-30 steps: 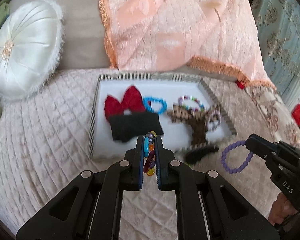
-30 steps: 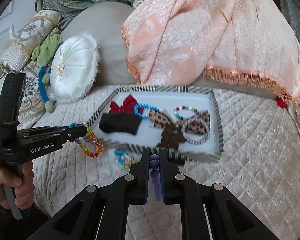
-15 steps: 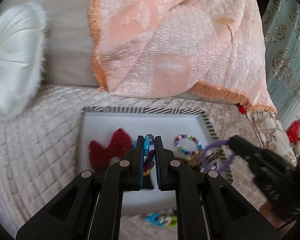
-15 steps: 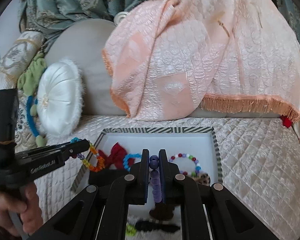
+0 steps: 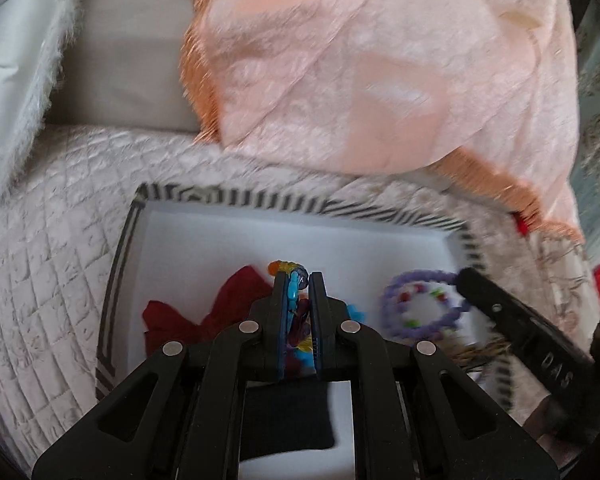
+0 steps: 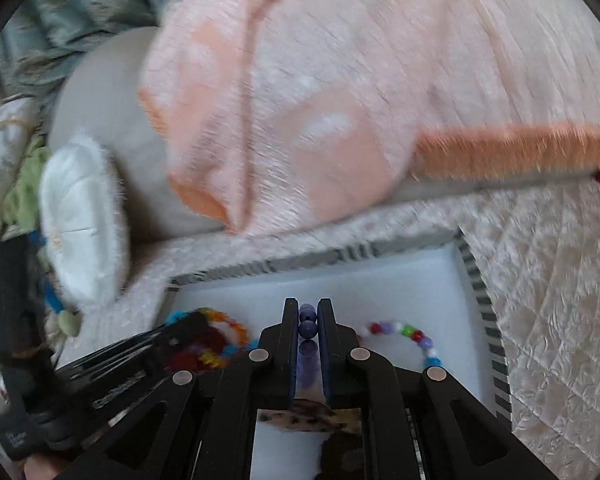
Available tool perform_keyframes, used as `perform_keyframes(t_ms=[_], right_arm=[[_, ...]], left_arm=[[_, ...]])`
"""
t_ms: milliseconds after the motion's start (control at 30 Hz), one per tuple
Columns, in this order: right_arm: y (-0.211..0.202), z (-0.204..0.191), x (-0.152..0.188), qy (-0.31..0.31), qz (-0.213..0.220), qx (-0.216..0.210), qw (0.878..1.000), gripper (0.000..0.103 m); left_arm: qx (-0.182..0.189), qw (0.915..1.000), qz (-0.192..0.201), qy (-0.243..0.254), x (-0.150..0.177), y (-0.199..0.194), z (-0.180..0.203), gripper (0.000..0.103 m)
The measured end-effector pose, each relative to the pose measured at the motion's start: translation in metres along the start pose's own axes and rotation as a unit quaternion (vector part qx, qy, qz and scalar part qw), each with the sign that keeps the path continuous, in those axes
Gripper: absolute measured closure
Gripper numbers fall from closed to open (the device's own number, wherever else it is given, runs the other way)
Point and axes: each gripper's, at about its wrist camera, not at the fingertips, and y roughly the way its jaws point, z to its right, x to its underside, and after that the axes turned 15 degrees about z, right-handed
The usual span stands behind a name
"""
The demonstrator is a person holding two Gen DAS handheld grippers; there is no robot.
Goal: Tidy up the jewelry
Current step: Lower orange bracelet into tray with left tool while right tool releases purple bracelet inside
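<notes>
A white tray with a striped rim lies on the quilted bed. My left gripper is shut on a multicoloured bead bracelet and holds it over the tray, above a red bow; the bracelet also shows in the right wrist view. My right gripper is shut on a purple bead bracelet, whose loop hangs over the tray's right part. A mixed-colour bead bracelet lies in the tray under it.
A black cloth and a leopard-print bow lie in the tray near its front. A peach fringed blanket hangs behind the tray. A white round cushion sits at the left.
Both grippers have moved forward and down over the tray with their bracelets still held. The tray's front edge and the items in front of it have left view.
</notes>
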Motion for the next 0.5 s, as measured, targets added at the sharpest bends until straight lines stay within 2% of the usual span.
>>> perform_keyframes(t_ms=[133, 333, 500], right_arm=[[0.009, 0.020, 0.009, 0.020, -0.026, 0.038, 0.999, 0.094], [0.006, 0.031, 0.011, 0.038, -0.035, 0.041, 0.998, 0.093], [-0.004, 0.033, 0.011, 0.032, -0.031, 0.043, 0.998, 0.084]], left_arm=[[-0.019, 0.9997, -0.014, -0.003, 0.006, 0.008, -0.009, 0.095], [-0.037, 0.9991, -0.016, 0.012, 0.010, 0.005, -0.012, 0.090], [-0.047, 0.9988, -0.012, 0.011, 0.007, -0.003, -0.014, 0.072]])
